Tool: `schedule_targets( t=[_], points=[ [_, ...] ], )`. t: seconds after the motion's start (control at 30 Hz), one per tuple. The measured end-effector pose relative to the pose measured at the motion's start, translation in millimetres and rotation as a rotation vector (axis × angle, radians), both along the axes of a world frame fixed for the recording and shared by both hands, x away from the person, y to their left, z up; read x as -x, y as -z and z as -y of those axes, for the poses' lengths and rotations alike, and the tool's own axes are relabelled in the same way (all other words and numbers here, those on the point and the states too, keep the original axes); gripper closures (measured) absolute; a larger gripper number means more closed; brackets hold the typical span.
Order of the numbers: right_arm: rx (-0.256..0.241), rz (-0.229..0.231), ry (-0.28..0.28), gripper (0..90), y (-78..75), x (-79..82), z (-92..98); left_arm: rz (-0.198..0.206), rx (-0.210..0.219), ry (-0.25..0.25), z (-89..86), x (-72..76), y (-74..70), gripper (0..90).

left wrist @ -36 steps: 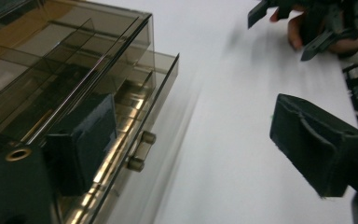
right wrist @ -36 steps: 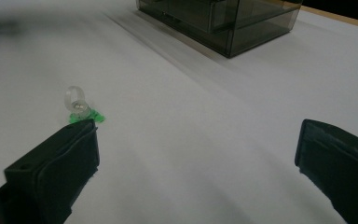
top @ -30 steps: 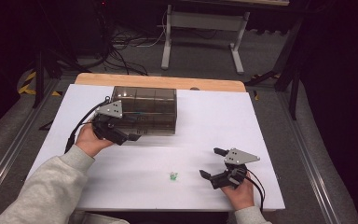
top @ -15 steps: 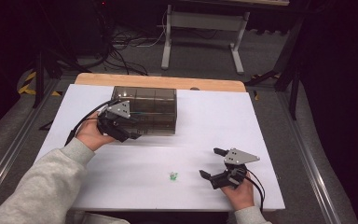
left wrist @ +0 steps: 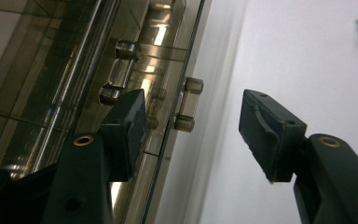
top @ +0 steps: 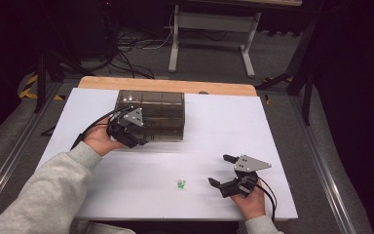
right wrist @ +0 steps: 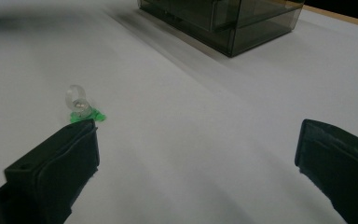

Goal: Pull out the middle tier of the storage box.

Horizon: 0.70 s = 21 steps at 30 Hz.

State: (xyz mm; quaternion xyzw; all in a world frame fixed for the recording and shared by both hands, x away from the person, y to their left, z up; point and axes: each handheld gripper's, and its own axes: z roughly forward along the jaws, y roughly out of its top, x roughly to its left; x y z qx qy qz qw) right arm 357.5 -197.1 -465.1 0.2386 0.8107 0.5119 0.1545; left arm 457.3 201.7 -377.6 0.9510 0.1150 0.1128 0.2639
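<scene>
Smoky clear box (top: 158,114) at left gripper's (top: 135,135) spread fingers; right gripper (top: 225,170) fingers apart.

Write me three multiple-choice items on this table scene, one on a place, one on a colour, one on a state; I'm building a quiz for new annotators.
1. Where is the smoky clear box?
A. at the far side of the white table, by the left tool
B. on the floor
C. beside the right tool

2. What colour is the base of the small ring?
A. red
B. green
C. blue

3. How do the right tool's jaws stand?
A. shut on the ring
B. shut on nothing
C. open, holding nothing

Answers:
1 A, the high view shows the box far back, with the left tool against its front.
2 B, the right gripper view shows green under the clear loop.
3 C, its jaws stand wide apart over bare table.
</scene>
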Motion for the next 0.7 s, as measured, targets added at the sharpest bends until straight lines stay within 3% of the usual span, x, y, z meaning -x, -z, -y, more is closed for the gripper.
schedule_targets(
  t=[0.27, 0.4, 0.7],
  points=[
    [0.000, -0.001, -0.002, 0.1, 0.1, 0.1, -0.2, -0.008, -0.017, -0.002, 5.6, -4.8, 6.5, 45.6],
    [0.000, -0.001, -0.004, 0.1, 0.1, 0.1, -0.2, 0.024, -0.045, 0.021, 8.0, -6.9, 9.3, 51.5],
    [0.000, -0.003, -0.007, 0.1, 0.2, 0.0, -0.3, 0.027, -0.066, 0.061, 9.9, -8.1, 14.0, 56.6]
  ],
)
